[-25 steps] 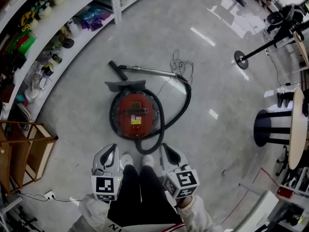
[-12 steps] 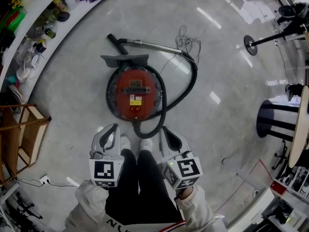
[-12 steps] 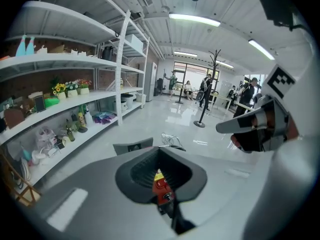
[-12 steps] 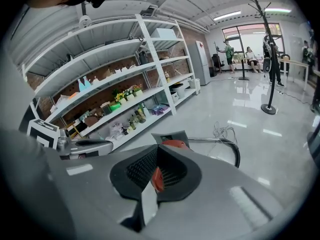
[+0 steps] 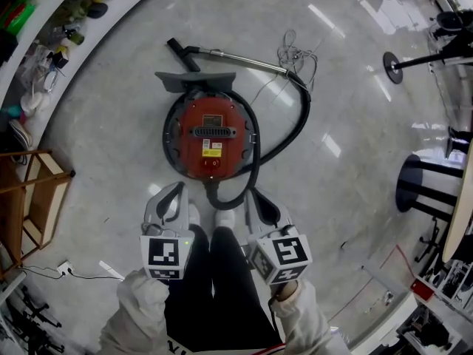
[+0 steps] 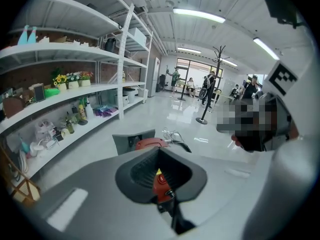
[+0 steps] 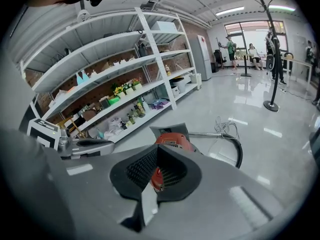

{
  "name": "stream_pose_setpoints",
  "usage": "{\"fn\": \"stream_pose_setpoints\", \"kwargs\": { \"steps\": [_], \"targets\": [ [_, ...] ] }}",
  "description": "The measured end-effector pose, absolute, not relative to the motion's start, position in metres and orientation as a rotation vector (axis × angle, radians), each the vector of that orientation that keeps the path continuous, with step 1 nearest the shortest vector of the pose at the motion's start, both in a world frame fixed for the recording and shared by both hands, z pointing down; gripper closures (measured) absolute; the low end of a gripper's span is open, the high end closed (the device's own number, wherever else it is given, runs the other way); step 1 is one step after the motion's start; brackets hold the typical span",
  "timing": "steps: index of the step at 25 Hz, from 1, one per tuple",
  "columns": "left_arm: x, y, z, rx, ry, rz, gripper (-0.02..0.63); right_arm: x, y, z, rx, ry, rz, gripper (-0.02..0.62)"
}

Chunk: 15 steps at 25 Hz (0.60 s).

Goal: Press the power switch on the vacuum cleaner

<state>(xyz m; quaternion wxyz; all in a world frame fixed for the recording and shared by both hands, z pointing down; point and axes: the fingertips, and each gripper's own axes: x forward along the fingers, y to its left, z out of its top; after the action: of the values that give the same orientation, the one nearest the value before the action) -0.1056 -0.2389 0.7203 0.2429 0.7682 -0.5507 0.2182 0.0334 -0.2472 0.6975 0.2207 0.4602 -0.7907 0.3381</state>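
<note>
Left gripper, right gripper: jaws together, seemingly empty, held near red vacuum cleaner, not touching; hose curls right.

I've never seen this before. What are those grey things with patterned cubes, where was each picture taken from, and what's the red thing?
No robot here: a person holds a two-jaw tool in each hand, the left gripper and right gripper. The cubes are part of them. The top-down picture comes from a camera on the person's head; the other two from cameras riding on the grippers. On the floor before their feet sits a red vacuum cleaner with a black hose. Both grippers look closed and hold nothing.
</note>
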Motion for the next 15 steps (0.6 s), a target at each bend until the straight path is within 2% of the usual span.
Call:
{"fn": "stream_pose_setpoints", "kwargs": {
  "steps": [15],
  "targets": [
    [-0.109, -0.249, 0.754, 2.067, -1.488, 0.600, 0.606, 0.020, -0.255, 0.736, 1.221, -2.154, 0.951, 0.595]
  ]
}}
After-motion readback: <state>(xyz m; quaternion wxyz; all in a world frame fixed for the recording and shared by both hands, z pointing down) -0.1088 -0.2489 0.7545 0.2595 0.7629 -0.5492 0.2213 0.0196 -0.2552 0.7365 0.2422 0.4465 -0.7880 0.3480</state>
